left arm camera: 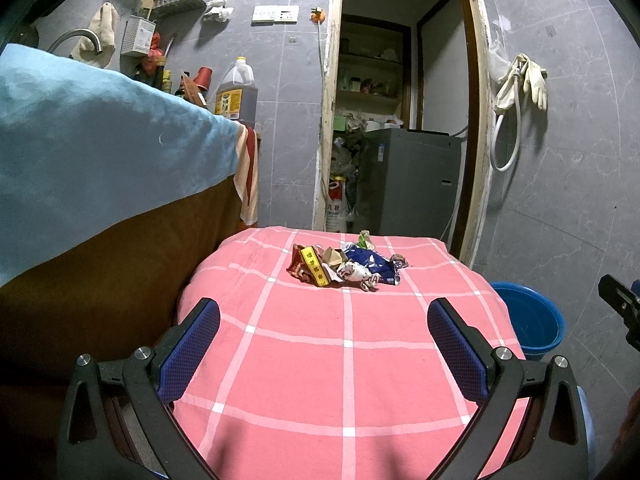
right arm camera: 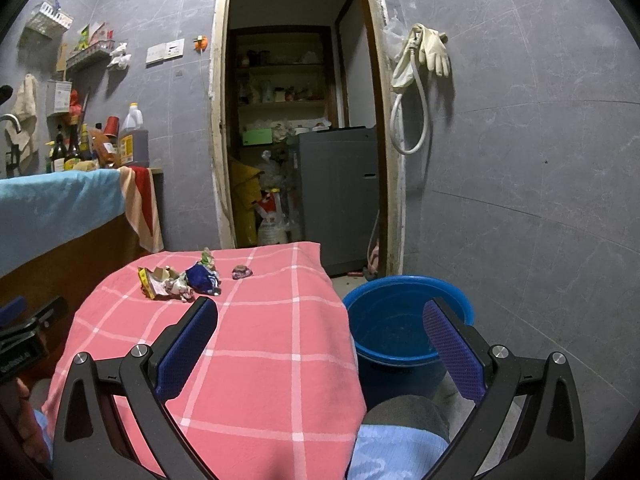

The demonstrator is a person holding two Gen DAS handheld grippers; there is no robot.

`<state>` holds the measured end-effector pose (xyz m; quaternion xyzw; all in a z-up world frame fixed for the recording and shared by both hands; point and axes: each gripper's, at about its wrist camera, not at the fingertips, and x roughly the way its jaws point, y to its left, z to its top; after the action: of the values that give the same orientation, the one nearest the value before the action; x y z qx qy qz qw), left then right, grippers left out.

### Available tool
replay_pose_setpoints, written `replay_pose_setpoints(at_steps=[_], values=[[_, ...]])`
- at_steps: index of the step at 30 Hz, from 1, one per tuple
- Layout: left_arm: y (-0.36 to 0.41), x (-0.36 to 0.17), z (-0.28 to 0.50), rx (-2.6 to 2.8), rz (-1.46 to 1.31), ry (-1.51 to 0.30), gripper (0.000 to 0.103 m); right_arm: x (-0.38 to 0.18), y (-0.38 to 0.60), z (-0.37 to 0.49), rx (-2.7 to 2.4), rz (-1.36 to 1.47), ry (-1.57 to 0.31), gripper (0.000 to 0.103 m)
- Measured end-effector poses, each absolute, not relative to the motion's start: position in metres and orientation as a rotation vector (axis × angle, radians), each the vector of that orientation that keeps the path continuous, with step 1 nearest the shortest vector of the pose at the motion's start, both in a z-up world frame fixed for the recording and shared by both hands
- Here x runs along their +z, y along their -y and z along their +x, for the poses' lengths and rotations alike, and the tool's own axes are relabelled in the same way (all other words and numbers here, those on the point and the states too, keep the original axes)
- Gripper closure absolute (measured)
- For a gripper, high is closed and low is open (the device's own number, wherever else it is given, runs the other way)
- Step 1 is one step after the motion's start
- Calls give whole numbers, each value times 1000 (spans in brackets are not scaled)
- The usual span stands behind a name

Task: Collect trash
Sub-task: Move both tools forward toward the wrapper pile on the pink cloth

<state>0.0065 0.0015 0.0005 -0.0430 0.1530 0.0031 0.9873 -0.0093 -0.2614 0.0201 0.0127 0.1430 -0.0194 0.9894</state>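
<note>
- Wrappers (left arm camera: pixel 344 264) lie in a crumpled heap at the far end of the pink checked cloth (left arm camera: pixel 348 360); the left wrist view shows it head-on, with a red and yellow packet at the left of the heap, a dark blue bag at its right and a greenish scrap behind.
- Left gripper (left arm camera: pixel 324 344) hangs above the near part of the cloth, its blue-padded fingers wide apart with nothing between them, well short of the heap.
- Only the right wrist view shows one small crumpled piece (right arm camera: pixel 242 272) lying apart, just right of the heap (right arm camera: pixel 180 280).
- Right gripper (right arm camera: pixel 320 348) also stands wide apart and empty, its left finger over the cloth (right arm camera: pixel 280 360) and its right finger over the blue bucket (right arm camera: pixel 404 354).
- The bucket stands on the floor beside the cloth's right edge. In the right wrist view its inside shows, dark blue, with nothing I can make out in it; the left wrist view gives only part of its rim and wall (left arm camera: pixel 532 320), not the bottom.
- At the right edge of the left wrist view a black part of the other gripper (left arm camera: pixel 620 304) shows.
- The left wrist view has a light blue towel (left arm camera: pixel 100 148) filling its left side; the right wrist view shows bottles (right arm camera: pixel 132 136) behind that towel (right arm camera: pixel 60 208).
- Both views show the open doorway with a grey cabinet (right arm camera: pixel 336 196) beyond, and rubber gloves (right arm camera: pixel 432 48) hanging on the wall.
</note>
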Motion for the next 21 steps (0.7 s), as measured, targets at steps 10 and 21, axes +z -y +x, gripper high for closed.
replay_pose_setpoints(at_steps=[10,21], values=[[-7,22,22,32,-83,-233,2,52,239,28,55,16,-223,0],[-13,45,47,76,-75,-180,2,68,224,56,111,13,-187,0]])
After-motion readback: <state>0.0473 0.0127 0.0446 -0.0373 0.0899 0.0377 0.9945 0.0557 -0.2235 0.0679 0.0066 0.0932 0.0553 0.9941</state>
